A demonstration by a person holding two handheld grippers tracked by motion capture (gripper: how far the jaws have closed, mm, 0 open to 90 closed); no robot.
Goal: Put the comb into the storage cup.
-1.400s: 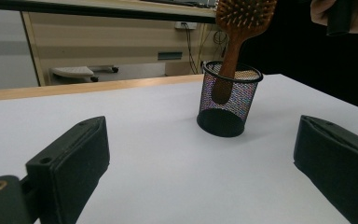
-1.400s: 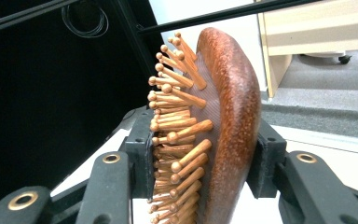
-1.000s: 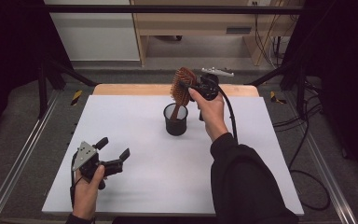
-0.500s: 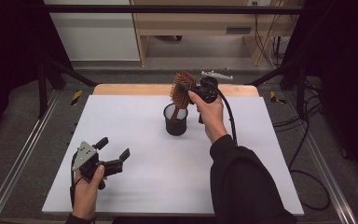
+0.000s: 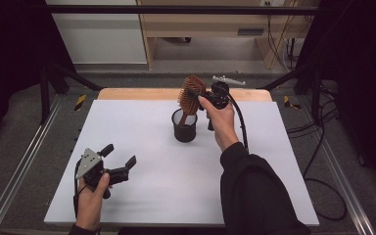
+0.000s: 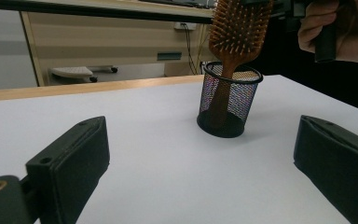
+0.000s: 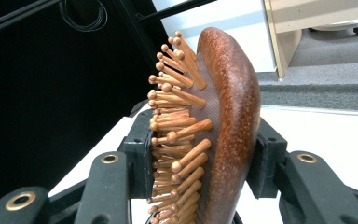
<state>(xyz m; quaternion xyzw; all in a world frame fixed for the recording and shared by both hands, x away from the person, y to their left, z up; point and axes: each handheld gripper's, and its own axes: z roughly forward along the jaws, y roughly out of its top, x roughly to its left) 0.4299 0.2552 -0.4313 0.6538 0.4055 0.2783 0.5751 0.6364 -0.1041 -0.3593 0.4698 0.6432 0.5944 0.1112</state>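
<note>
Wooden hairbrush (image 5: pixel 191 94) lower than a second ago, clamped in right gripper (image 5: pixel 206 98), handle now inside mesh cup (image 5: pixel 184 126) just below. Seated in cup beyond idle, open left gripper (image 6: pixel 200 163). Pads (image 7: pixel 140 154) pinching head: release likely next.

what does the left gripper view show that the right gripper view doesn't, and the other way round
Left gripper view alone: the black mesh cup standing on the white table, the brush handle down inside it, and the left gripper with jaws wide apart and nothing between them. Right gripper view alone: the right gripper with its pads clamped on the brush head, one on the pins, one on the wooden back. Shared: the wooden hairbrush and the white table.
</note>
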